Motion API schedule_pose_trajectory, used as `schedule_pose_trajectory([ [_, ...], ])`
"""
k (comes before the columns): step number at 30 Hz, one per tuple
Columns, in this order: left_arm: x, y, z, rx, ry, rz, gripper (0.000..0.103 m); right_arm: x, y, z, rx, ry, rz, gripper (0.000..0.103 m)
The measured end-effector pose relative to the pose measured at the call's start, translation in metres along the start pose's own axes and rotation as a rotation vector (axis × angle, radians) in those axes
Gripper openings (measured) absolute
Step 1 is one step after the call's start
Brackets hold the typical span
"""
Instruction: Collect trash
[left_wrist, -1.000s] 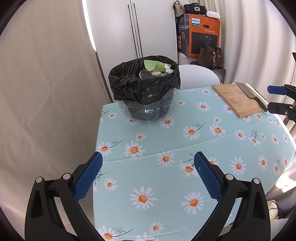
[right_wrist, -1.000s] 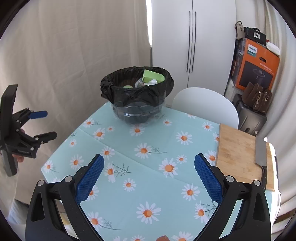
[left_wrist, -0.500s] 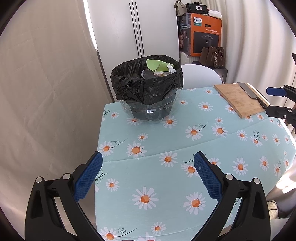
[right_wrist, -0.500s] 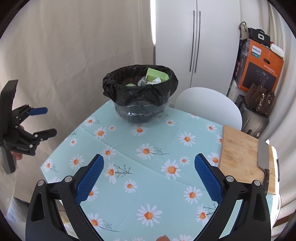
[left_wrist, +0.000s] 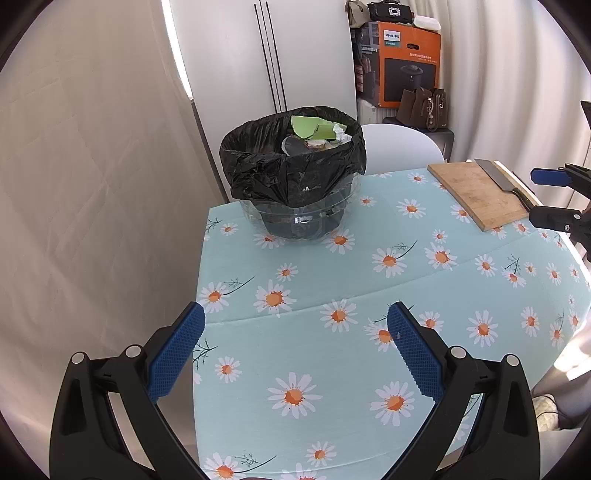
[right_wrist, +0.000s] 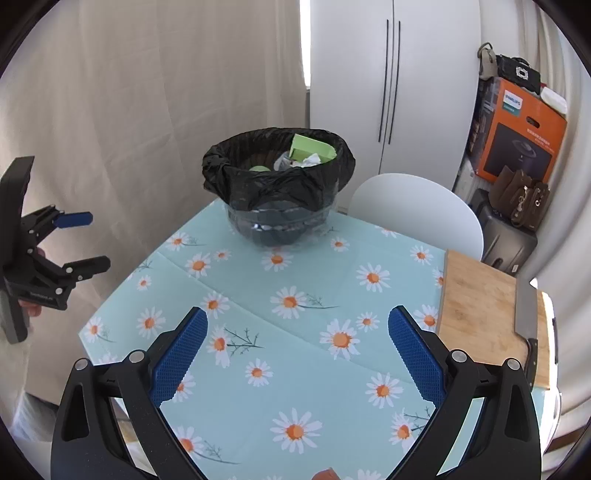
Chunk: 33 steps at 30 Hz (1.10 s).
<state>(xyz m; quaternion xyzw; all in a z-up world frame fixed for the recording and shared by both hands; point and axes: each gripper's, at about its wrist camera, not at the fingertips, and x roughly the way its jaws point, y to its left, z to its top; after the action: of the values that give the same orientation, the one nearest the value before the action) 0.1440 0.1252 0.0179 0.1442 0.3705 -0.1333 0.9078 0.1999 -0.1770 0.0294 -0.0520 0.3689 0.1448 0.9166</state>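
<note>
The bin, a clear tub lined with a black bag, stands at the far end of the desk, well apart from both claws. The left claw and the right claw each hover above the daisy cloth with jaws spread wide, holding nothing. Green card and crumpled paper fill the bag to its rim. The bag film is thin, soft and probably slippery; it is judged light but liable to tear. Take hold of the folded-over rim, one claw on each side, gathering several layers. The bag's depth inside the tub cannot be determined.
</note>
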Motion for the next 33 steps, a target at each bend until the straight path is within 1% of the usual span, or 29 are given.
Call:
schedule_pose_trajectory([
  [6, 0.000, 0.002, 0.004, -0.008, -0.006, 0.013, 0.097, 0.003, 0.000, 0.000, -0.010, 0.007, -0.001, 0.094],
  [11, -0.001, -0.001, 0.008, 0.004, -0.012, 0.047, 0.097, 0.007, -0.002, 0.001, -0.010, 0.011, 0.002, 0.094],
  [15, -0.007, -0.008, 0.013, 0.033, -0.032, 0.065, 0.097, 0.012, -0.005, 0.002, -0.011, 0.018, 0.008, 0.094],
  [20, -0.003, -0.020, 0.023, 0.086, -0.031, 0.064, 0.097, 0.023, -0.013, 0.001, 0.002, 0.032, 0.017, 0.094],
  [28, 0.024, -0.045, 0.046, 0.135, -0.004, 0.012, 0.097, 0.044, -0.037, -0.003, 0.042, 0.065, 0.018, 0.094],
  [31, 0.033, -0.059, 0.056, 0.170, -0.016, -0.031, 0.097, 0.053, -0.048, -0.006, 0.058, 0.080, 0.007, 0.094],
  [33, 0.043, -0.070, 0.063, 0.204, -0.010, -0.054, 0.097, 0.060, -0.059, -0.010, 0.080, 0.091, -0.003, 0.094],
])
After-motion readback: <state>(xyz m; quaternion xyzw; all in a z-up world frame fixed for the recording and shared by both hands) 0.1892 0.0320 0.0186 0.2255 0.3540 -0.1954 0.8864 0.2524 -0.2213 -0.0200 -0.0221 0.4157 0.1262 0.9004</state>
